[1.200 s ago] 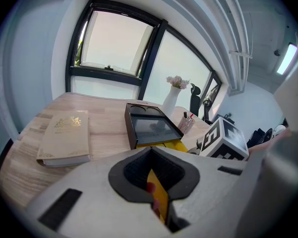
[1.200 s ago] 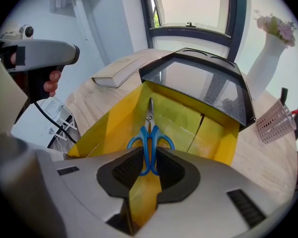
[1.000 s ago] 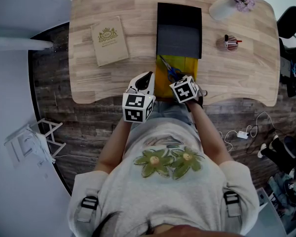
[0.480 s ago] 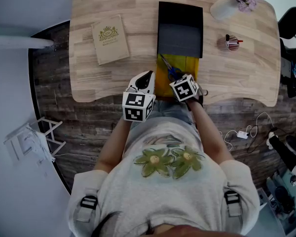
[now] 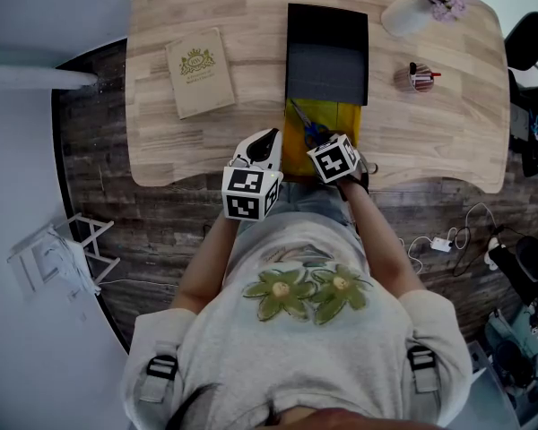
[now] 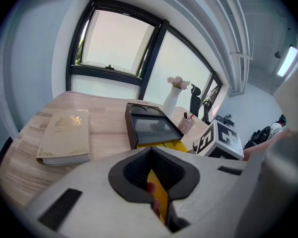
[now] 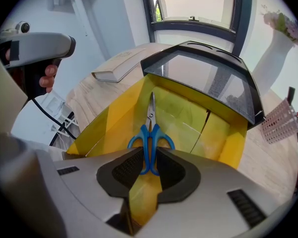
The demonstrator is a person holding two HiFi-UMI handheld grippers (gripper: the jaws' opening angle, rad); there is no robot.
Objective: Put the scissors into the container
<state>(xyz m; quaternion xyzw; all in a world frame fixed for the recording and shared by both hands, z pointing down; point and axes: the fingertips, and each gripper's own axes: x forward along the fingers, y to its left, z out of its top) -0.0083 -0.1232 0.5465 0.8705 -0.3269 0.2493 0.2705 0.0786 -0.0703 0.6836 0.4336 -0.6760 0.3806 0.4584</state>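
Blue-handled scissors [image 7: 150, 133] lie along the floor of the yellow container [image 7: 188, 113], blades pointing away from me. My right gripper [image 7: 149, 170] sits at the container's near end, its jaws shut on the ends of the scissors' handles. In the head view the scissors [image 5: 309, 129] show in the yellow container [image 5: 342, 119] just beyond my right gripper [image 5: 325, 143]. My left gripper [image 5: 269, 140] is at the container's left edge. In the left gripper view its jaws [image 6: 154, 182] are nearly closed on a strip of the yellow wall.
The yellow container slides out of a black sleeve [image 5: 326, 61] at the table's middle. A beige book [image 5: 198, 73] lies to the left. A white vase with flowers [image 5: 408, 12] and a small pen cup [image 5: 418, 77] stand at the right. The table's near edge [image 5: 206, 182] runs under both grippers.
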